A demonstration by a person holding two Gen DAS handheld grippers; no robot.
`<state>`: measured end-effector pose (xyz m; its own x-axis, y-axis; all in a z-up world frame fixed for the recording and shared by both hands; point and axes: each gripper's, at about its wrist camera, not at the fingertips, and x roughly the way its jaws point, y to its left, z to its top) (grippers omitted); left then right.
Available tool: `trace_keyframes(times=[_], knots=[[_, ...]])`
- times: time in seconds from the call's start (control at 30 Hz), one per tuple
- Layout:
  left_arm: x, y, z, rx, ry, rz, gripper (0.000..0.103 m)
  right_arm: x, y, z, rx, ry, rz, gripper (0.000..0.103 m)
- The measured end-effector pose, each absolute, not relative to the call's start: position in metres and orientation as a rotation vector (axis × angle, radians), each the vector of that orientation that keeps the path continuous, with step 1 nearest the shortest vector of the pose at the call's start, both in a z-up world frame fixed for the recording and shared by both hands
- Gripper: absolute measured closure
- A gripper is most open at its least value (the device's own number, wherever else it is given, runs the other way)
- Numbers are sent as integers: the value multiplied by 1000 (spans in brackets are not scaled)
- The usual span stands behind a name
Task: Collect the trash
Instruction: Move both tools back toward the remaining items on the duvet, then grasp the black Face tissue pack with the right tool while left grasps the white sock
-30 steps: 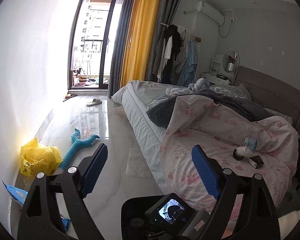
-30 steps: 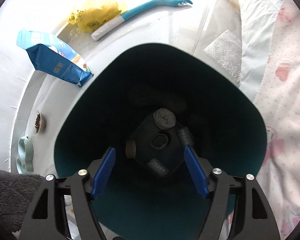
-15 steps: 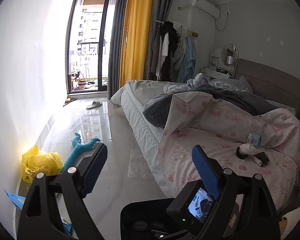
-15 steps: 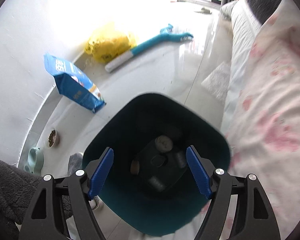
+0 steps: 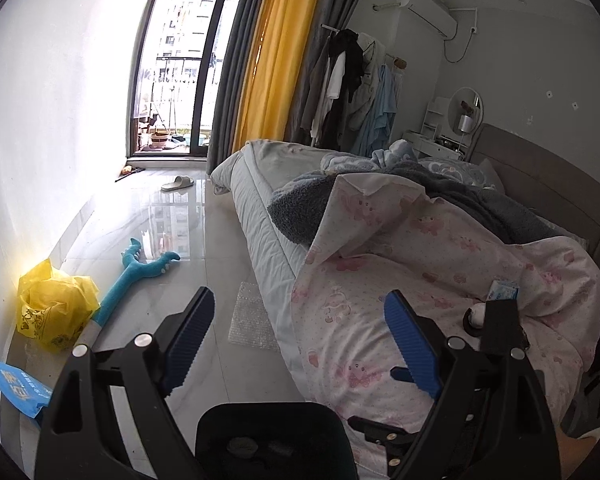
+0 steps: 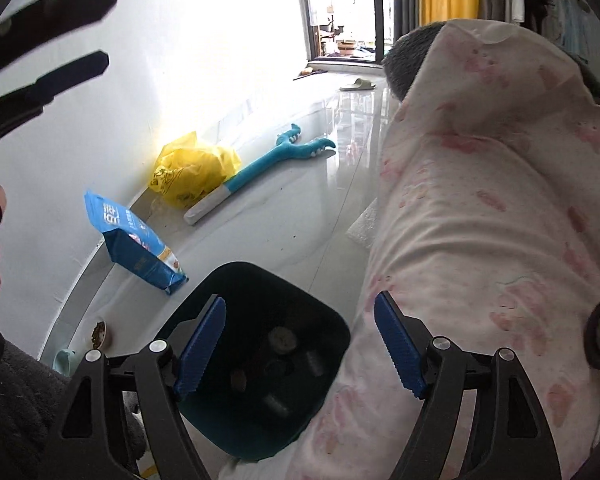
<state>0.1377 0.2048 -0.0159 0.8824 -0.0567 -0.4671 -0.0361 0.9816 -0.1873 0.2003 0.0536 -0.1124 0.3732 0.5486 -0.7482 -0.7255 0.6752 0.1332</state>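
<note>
Along the wall, left to right: a blue pouch (image 6: 134, 246) with white printed characters too blurred to read, a crumpled yellow plastic bag (image 6: 188, 172) with dark print, also unreadable, and a teal toy claw stick (image 6: 268, 164) on the glossy floor. The dark bin (image 6: 260, 360) stands on the floor against the bed's edge, with several small round scraps at its bottom. The left gripper (image 5: 296, 344) is wide open and empty. The right gripper (image 6: 300, 350) hangs above the bin and the pink quilt (image 6: 500, 220), its jaws opening with nothing between them. On the quilt lies a small blue packet (image 5: 503, 290), writing unreadable.
</note>
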Motion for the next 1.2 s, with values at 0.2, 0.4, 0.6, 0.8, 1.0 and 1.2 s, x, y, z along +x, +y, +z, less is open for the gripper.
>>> trace_keyframes(times=[0.2, 0.4, 0.6, 0.8, 1.0, 1.2], knots=[[153, 176, -25, -165, 522, -52, 14, 221, 1, -90, -167, 789, 754, 20], [166, 147, -29, -172, 538, -112, 12, 234, -58, -76, -82, 722, 637, 16], [183, 116, -31, -177, 548, -163, 12, 242, -98, -76, -59, 713, 555, 14], [195, 84, -31, -166, 538, -214, 11, 243, -136, -77, -58, 682, 474, 12], [205, 53, -37, -129, 545, -253, 11, 245, -168, -81, -67, 668, 410, 8], [213, 26, -44, -95, 559, -299, 11, 249, -191, -90, -80, 692, 364, 5]])
